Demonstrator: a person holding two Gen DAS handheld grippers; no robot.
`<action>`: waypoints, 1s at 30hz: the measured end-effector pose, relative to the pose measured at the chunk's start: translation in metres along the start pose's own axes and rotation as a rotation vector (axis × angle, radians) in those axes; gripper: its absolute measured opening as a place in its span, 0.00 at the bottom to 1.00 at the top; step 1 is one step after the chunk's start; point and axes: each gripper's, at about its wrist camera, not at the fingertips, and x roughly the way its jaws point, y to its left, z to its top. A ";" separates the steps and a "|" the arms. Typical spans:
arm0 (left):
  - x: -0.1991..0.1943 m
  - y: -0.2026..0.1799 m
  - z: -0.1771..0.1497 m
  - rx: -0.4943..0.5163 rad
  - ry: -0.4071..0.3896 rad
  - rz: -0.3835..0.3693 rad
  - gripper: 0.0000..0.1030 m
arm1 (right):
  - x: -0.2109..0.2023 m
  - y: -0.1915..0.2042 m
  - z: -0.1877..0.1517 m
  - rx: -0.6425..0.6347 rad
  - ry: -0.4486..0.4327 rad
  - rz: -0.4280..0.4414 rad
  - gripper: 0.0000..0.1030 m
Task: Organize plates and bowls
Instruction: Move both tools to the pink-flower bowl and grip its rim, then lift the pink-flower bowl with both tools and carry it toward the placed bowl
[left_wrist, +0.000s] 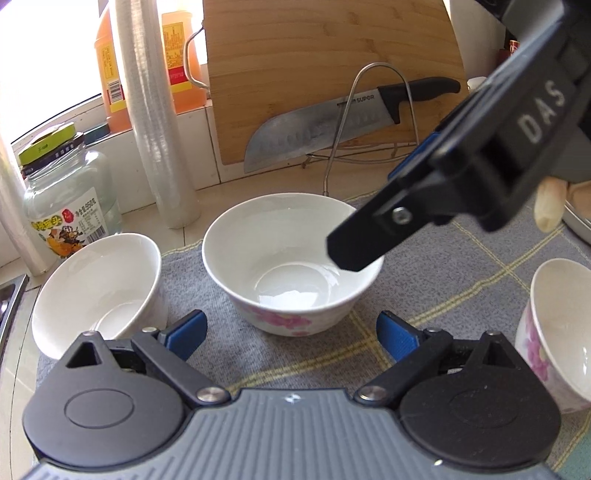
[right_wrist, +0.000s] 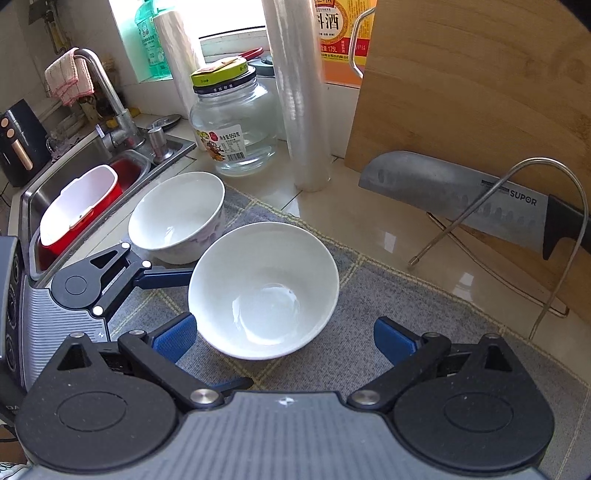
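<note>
Bowls: three in view, all on the grey mat (left_wrist: 461, 266) on the desk (right_wrist: 369, 221), none stacked.
Middle bowl (left_wrist: 291, 258): white with pink flowers, upright, straight ahead of my left gripper (left_wrist: 291, 332), not between its fingers.
My left gripper: jaws spread wide, holding nothing, blue pads (left_wrist: 186, 330) clear of the bowl.
My right gripper (right_wrist: 284, 338): jaws wide too, nothing held; in the left view one black finger (left_wrist: 356, 245) sits over the middle bowl's right rim, contact I cannot tell.
Left bowl (left_wrist: 99, 288): white, tilted toward me, at the mat's left edge, apart from the middle bowl.
Right bowl (left_wrist: 557, 332): pink flowers, tilted, cut off at the frame edge.
Sink (right_wrist: 85, 177): left of the mat, red and white container (right_wrist: 79, 206) in it.
Glass jar (left_wrist: 66, 195): behind the left bowl, green lid.
Film roll (left_wrist: 155, 122): upright beside the jar.
Back: cutting board (left_wrist: 325, 66) leaning on the wall, knife (left_wrist: 332, 125) in a wire rack (left_wrist: 373, 122) in front of it.
</note>
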 end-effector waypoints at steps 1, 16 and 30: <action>0.001 0.000 0.001 0.004 -0.001 0.000 0.95 | 0.002 -0.001 0.001 0.002 0.002 0.005 1.00; 0.008 0.002 0.012 0.034 -0.027 0.009 0.92 | 0.037 -0.005 0.020 0.017 0.038 0.060 0.97; 0.008 0.001 0.011 0.045 -0.038 -0.007 0.85 | 0.044 -0.008 0.022 0.024 0.049 0.086 0.86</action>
